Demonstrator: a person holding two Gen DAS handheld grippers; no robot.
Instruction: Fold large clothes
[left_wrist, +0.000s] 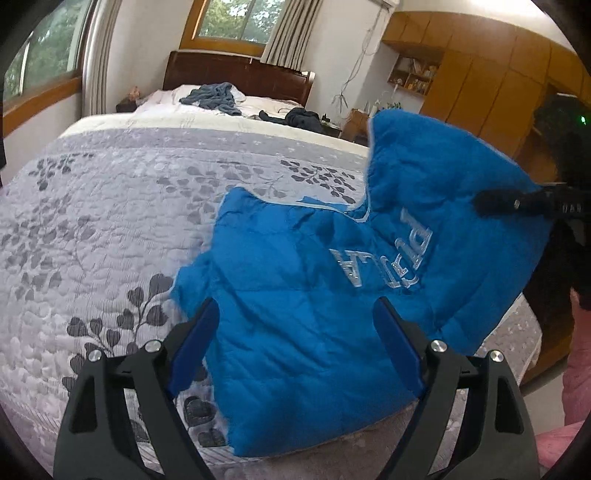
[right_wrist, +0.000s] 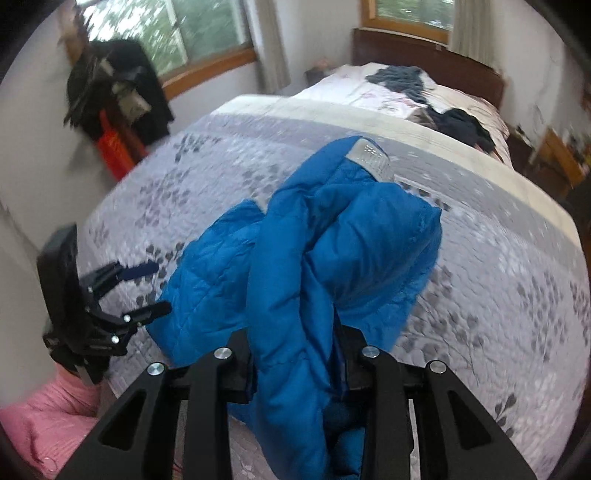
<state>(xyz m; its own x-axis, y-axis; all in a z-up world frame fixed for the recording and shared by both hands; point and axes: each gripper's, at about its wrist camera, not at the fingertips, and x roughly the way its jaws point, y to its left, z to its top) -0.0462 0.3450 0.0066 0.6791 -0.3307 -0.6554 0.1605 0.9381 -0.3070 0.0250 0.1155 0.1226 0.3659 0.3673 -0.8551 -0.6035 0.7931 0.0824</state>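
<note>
Daylight from wood-framed windows (left_wrist: 236, 18) falls over a bedroom with white walls, orange-brown wooden cupboards (left_wrist: 491, 74) along one side and a wide bed (left_wrist: 110, 229) covered by a grey quilted bedspread printed with darker leaf sprigs. At the far end, by the dark wooden headboard (left_wrist: 240, 70), a crumpled grey-blue cloth (left_wrist: 214, 96) and a dark bundle of clothing (left_wrist: 299, 119) lie on the pale sheet.

A bright blue quilted padded jacket (left_wrist: 314, 295) with pale silver lettering stitched across it lies near the close edge of the bed, partly spread on the bedspread and partly raised. In the left wrist view its lower portion rests flat between the fingers of the left gripper (left_wrist: 295, 350), whose blue-padded black fingers stand wide apart on either side of the fabric without pinching it. The same gripper shows at the left edge of the right wrist view, fingers parted just beside the jacket's edge.

The right gripper (right_wrist: 295, 354) has its black fingers drawn in tightly on a thick bunched fold of the jacket, which bulges up in front of its camera and ends in a grey reflective band (right_wrist: 373, 157). From the left wrist view this gripper reaches in from the right and lifts that side of the jacket above the bed.

Pink knitted fabric (right_wrist: 44, 417), a person's sleeve or clothing, shows at the lower corner. Dark garments (right_wrist: 110, 81) hang near the window, with something red beneath them.
</note>
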